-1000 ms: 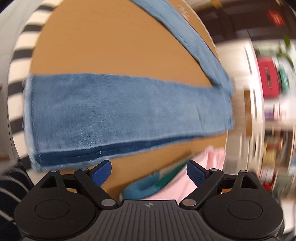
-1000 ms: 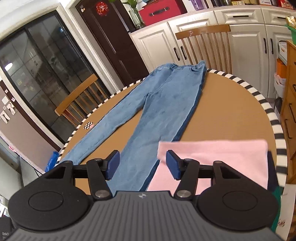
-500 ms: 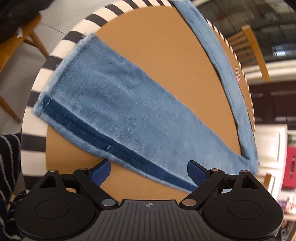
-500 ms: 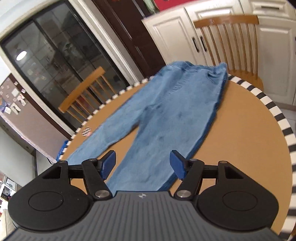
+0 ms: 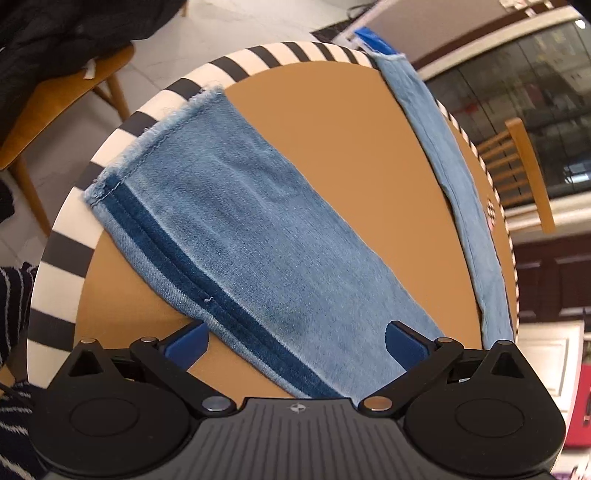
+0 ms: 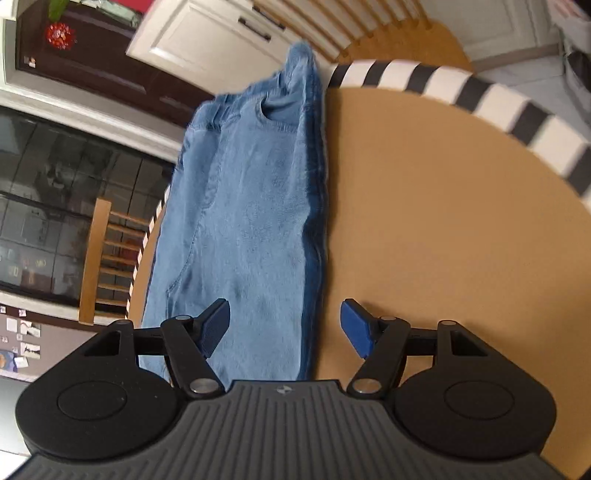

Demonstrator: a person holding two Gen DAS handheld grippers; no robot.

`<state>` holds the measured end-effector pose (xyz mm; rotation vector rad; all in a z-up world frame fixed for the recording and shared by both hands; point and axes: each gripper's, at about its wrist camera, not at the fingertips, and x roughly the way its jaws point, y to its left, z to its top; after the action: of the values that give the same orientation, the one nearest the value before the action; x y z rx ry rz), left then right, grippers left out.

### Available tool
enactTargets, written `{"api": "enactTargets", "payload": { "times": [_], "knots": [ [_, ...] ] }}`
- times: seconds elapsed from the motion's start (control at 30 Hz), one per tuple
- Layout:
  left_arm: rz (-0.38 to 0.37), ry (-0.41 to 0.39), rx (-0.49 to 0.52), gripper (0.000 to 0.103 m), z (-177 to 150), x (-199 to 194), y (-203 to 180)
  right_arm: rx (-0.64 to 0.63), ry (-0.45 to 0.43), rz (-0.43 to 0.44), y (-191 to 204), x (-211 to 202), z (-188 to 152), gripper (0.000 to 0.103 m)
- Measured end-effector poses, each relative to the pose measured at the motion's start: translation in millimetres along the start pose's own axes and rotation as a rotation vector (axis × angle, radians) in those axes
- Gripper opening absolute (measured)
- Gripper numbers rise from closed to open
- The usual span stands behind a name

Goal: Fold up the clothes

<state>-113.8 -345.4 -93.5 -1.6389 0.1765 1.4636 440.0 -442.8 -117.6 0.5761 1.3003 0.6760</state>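
Note:
A pair of light blue jeans (image 5: 258, 236) lies flat on the round brown table (image 5: 351, 140). In the left wrist view one leg runs from its frayed hem (image 5: 147, 147) at the table's left rim down between my fingers; the other leg (image 5: 458, 192) lies along the far right rim. My left gripper (image 5: 295, 341) is open above the near leg. In the right wrist view the jeans' waist and seat (image 6: 255, 192) stretch away, the waistband at the far rim. My right gripper (image 6: 284, 326) is open over the jeans' right side seam (image 6: 317, 221).
The table has a black-and-white striped rim (image 5: 62, 251). Wooden chairs stand around it: one at the left (image 5: 55, 110), one at the right (image 5: 524, 173), one behind the waistband (image 6: 388, 33). White cabinets (image 6: 207, 33) and dark glass doors (image 6: 55, 206) lie beyond.
Both grippers have swung and moved closer over the jeans. The left view turned toward the leg hem; the right view moved off the pink cloth toward the waist. Both stayed open.

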Motion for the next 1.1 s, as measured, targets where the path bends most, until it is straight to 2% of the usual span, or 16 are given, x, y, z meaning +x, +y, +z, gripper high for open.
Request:
{"api": "enactTargets", "payload": {
  "times": [0.1, 0.2, 0.23, 0.27, 0.33, 0.37, 0.43, 0.5, 0.53, 0.57, 0.6, 0.77, 0.83, 0.9, 0.93, 1.1],
  "knots": [
    [0.004, -0.005, -0.037, 0.103, 2, -3, 3, -0.071, -0.048, 0.005, 10, 11, 5, 0.065],
    [-0.02, 0.002, -0.115, 0.102, 7, -5, 10, -0.186, -0.065, -0.04, 25, 20, 5, 0.065],
    [-0.025, 0.004, -0.133, 0.102, 9, -5, 12, -0.229, -0.07, -0.057, 30, 22, 4, 0.061],
    [-0.029, 0.004, -0.145, 0.102, 9, -5, 13, -0.255, -0.079, -0.075, 31, 24, 4, 0.057],
    [-0.033, 0.001, -0.161, 0.102, 9, -6, 16, -0.225, -0.091, -0.105, 27, 25, 5, 0.02],
    [-0.031, -0.003, -0.162, 0.101, 8, -5, 20, -0.192, -0.095, -0.112, 22, 24, 7, 0.01],
    [-0.021, -0.008, -0.163, 0.098, 5, -6, 20, -0.116, -0.084, -0.07, 9, 22, 11, 0.008],
    [-0.022, -0.012, -0.166, 0.096, 3, -7, 20, -0.094, -0.075, -0.047, 4, 20, 12, 0.007],
    [-0.04, -0.006, -0.169, 0.092, 2, -6, 21, -0.094, -0.073, -0.043, 3, 20, 12, 0.007],
    [-0.062, 0.006, -0.173, 0.07, 2, -4, 23, -0.093, -0.075, -0.042, 3, 19, 11, 0.007],
    [-0.097, 0.041, -0.184, 0.056, 2, 2, 25, -0.089, -0.076, -0.041, 2, 19, 11, 0.007],
    [-0.124, 0.055, -0.183, 0.053, 2, 8, 27, -0.05, -0.073, -0.024, -1, 17, 13, 0.007],
    [-0.12, 0.06, -0.181, 0.049, 2, 9, 28, -0.051, -0.071, -0.024, 0, 19, 12, 0.007],
    [-0.107, 0.076, -0.195, 0.018, 4, 15, 32, -0.057, -0.072, -0.028, 2, 21, 12, 0.007],
    [-0.102, 0.085, -0.201, 0.011, 6, 18, 35, -0.063, -0.074, -0.031, 3, 21, 12, 0.007],
    [-0.132, 0.099, -0.187, 0.011, 15, 20, 41, -0.089, -0.089, -0.038, 10, 19, 8, 0.005]
  ]
}}
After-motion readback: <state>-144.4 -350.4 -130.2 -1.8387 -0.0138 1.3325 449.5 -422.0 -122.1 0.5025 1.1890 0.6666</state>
